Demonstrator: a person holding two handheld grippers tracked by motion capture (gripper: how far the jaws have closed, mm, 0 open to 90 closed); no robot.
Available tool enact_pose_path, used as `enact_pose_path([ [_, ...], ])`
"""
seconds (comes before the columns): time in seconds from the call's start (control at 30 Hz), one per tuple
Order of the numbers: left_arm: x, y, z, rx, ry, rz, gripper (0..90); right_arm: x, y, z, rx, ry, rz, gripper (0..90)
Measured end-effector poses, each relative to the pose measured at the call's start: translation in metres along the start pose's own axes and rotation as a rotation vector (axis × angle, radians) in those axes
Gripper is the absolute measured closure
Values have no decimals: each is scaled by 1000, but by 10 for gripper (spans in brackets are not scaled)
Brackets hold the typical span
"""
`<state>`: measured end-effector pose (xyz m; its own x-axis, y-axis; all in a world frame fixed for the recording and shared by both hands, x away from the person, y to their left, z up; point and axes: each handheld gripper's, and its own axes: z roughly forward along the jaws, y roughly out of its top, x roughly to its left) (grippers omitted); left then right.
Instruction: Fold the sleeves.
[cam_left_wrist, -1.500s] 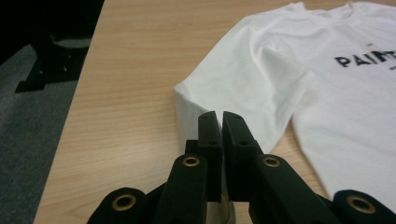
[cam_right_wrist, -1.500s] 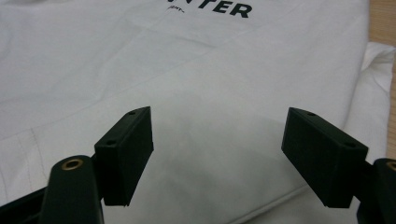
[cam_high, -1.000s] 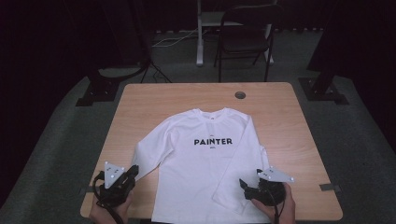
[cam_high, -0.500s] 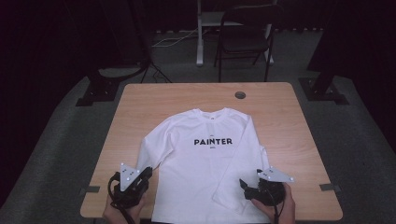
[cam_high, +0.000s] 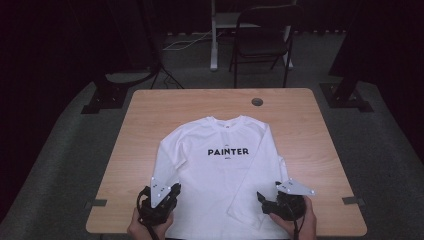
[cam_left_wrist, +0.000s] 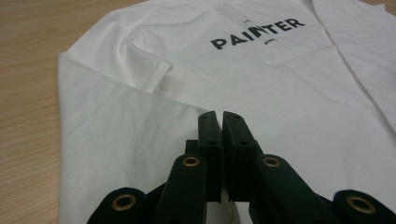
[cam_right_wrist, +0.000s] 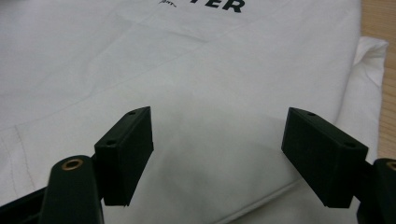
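On bench (cam_high: 150, 125), white shirt (cam_high: 220, 170) flat, print up, both sleeves folded inward. My left gripper (cam_left_wrist: 219, 122) pressed together, empty, over shirt's lower left. My right gripper (cam_right_wrist: 217, 154) spread above shirt's hem. Body fold not yet begun.

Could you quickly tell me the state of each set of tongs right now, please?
Left tongs: shut, empty, over the white shirt.
Right tongs: open, empty, above the shirt.

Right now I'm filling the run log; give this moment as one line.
shirt: flat on table, print up | left gripper: shut, over shirt's lower left | right gripper: open above hem
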<state>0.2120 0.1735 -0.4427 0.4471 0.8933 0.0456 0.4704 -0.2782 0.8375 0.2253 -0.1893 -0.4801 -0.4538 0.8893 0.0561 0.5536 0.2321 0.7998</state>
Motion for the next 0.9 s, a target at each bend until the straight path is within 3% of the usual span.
enact_pose_path([
  [0.27, -7, 2, 0, -7, -16, 11, 875, 0, 0, 0, 2, 0, -2, 240],
  [0.9, -47, 5, 4, -11, -92, 86, 875, 2, 0, 3, 26, -9, -9, 239],
])
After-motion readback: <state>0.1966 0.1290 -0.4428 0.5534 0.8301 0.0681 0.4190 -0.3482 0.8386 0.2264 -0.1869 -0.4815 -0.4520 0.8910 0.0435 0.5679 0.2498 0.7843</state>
